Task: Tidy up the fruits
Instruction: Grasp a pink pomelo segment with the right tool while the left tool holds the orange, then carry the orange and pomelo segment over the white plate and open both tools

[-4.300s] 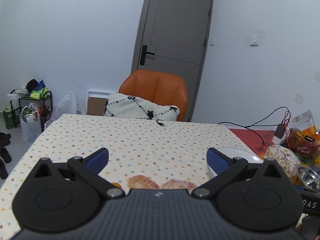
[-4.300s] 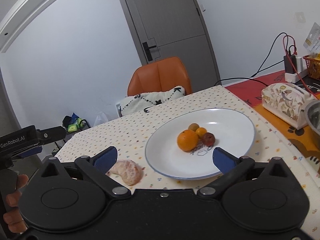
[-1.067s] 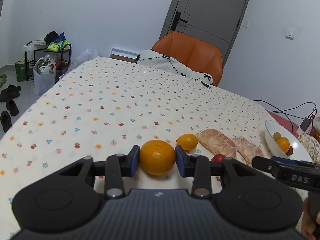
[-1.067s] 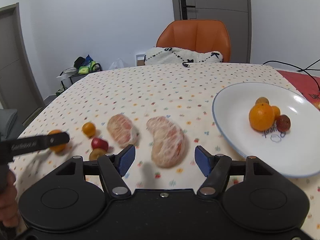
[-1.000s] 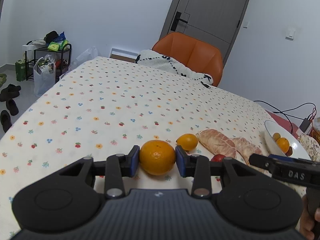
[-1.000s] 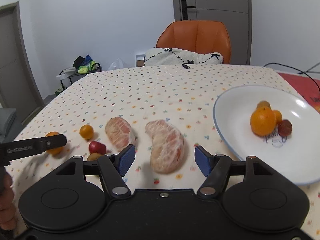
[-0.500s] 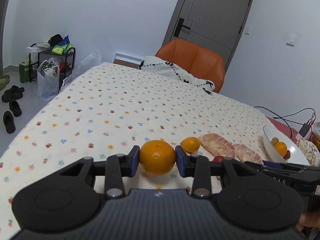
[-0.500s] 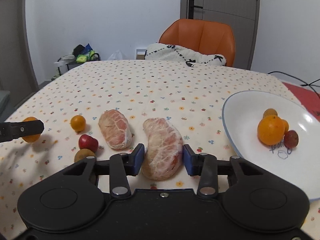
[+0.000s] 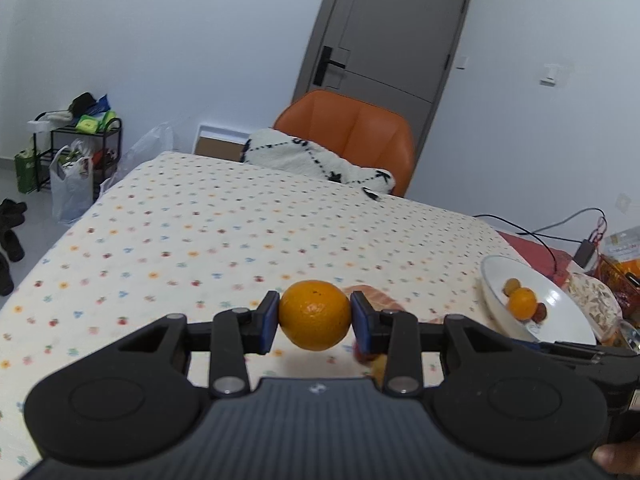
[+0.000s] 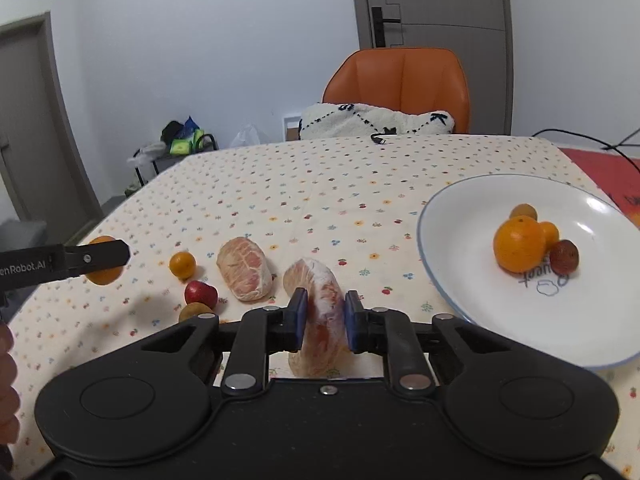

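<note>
One pomelo segment [image 10: 320, 312] gripped, pointing roughly forward

The left tongs [image 10: 104, 258], coming in at nine o'clock of the right wrist view, carry white lettering along the black arm that reads "enRobot.AI", its start cut off by the edge. The white plate [image 10: 460, 216] bears dark handwriting upside down beneath its fruit; it cannot be read with certainty.
</note>
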Demonstrator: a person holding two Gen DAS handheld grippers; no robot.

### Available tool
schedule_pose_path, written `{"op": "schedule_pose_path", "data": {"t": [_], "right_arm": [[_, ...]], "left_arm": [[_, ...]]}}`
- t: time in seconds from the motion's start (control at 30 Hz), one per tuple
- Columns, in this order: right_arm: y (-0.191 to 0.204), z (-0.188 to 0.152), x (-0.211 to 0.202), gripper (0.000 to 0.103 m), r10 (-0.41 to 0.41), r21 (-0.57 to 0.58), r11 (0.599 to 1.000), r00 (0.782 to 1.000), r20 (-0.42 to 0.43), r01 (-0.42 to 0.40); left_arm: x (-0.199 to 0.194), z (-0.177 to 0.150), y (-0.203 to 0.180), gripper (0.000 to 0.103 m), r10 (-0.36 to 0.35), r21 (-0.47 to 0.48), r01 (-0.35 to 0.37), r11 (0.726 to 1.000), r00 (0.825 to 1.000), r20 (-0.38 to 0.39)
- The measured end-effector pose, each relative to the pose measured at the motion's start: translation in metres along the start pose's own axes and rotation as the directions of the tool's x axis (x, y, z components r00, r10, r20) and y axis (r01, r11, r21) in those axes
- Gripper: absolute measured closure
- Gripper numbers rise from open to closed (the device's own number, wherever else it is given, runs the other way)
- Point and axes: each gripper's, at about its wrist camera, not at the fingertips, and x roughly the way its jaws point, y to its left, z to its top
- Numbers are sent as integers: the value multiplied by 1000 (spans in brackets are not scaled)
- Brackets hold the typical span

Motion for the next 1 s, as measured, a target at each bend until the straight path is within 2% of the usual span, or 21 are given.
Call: {"op": "schedule_pose_path", "data": {"t": [0.23, 0.5, 0.73, 1.0], "right_arm": [[-7, -11, -17, 86, 43, 28, 999, 999, 25, -43], [-18, -2, -31, 86, 66, 44, 997, 994, 85, -70], [-50, 8, -54, 86, -8, 95, 995, 986, 164, -8], [-91, 4, -67, 86, -102, 160, 985, 976, 193, 71]], "left_arm": [[5, -2, -18, 66, -10, 26, 11, 1000, 1000, -15], [16, 2, -48, 66, -54, 67, 55, 996, 998, -18], [27, 8, -85, 66, -110, 114, 111, 987, 994, -20], [43, 5, -123, 66, -151, 164, 156, 974, 988, -42]]}}
